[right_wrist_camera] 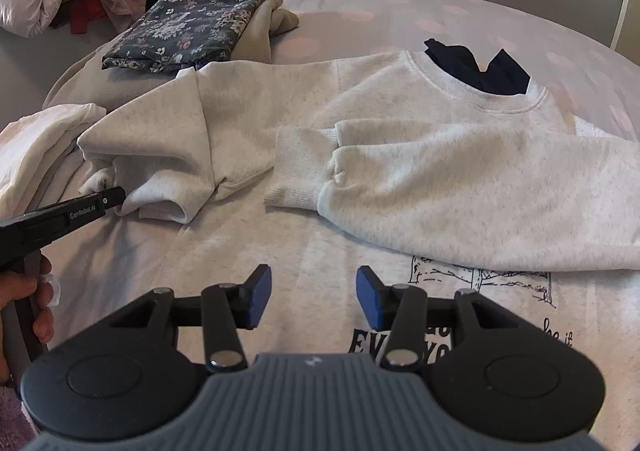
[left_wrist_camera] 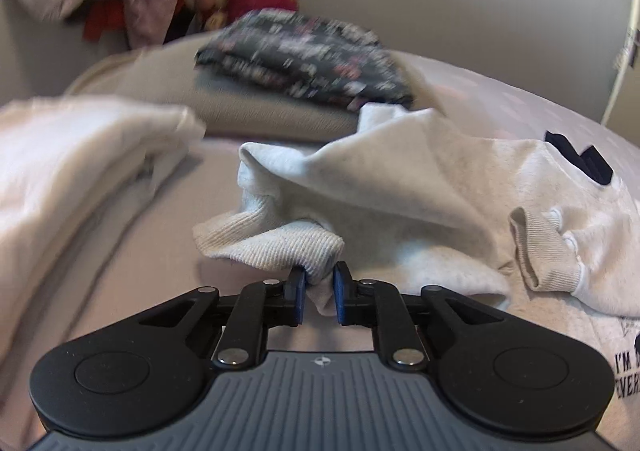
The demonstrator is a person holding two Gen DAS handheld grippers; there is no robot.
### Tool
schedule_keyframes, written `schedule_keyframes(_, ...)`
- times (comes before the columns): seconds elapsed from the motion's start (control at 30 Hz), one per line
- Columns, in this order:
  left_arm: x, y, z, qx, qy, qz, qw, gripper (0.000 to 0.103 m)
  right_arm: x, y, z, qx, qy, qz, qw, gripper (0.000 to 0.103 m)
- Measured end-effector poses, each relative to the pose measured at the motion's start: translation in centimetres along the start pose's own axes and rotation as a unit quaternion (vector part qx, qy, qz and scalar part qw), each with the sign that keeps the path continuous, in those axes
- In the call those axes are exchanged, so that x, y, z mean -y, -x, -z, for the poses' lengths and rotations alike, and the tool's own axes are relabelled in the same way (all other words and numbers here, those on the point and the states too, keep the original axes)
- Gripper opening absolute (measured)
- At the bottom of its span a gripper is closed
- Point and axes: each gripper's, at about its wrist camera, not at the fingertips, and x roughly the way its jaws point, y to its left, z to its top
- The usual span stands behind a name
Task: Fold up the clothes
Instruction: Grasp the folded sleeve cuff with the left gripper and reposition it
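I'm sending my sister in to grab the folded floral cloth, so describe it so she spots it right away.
On the bed, look past the pale grey sweatshirt toward its far left corner. The folded floral cloth lies there on top of a beige garment. It is the only dark, patterned piece; its neighbours are plain and pale.

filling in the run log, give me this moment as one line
task: fold clothes | left claw: shut on sleeve cuff | right claw: open over grey sweatshirt | other sleeve: folded across chest
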Motion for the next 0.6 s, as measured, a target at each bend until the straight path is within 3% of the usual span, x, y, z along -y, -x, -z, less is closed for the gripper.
schedule_keyframes(0.13, 3.2, 1.8, -0.3, 0.051, -0.089, 0.005, 0.9947, 0.012, 0.8, 0.5, -0.3, 0.003, 0.002, 0.009, 1.0, 0.051)
schedule_keyframes(0.27, 7.2, 2.7, 0.5, 0.079, -0.172, 0.038, 0.9813, 0.012, 2.2, 1.0, -0.1, 0.003, -0.007, 0.02, 1.0, 0.051)
schedule_keyframes(0.37, 10.1, 2.4, 1.6, 0.074, -0.227, 0.053, 0.9697, 0.012, 3.3, 1.0, 0.3, -0.002, -0.011, 0.03, 0.999, 0.051)
schedule_keyframes(0.6, 14.7, 1.3, 4.9, 0.041, -0.345, 0.09, 0.9335, 0.012, 5.4, 0.6, 1.0, -0.016, -0.023, 0.054, 0.998, 0.052)
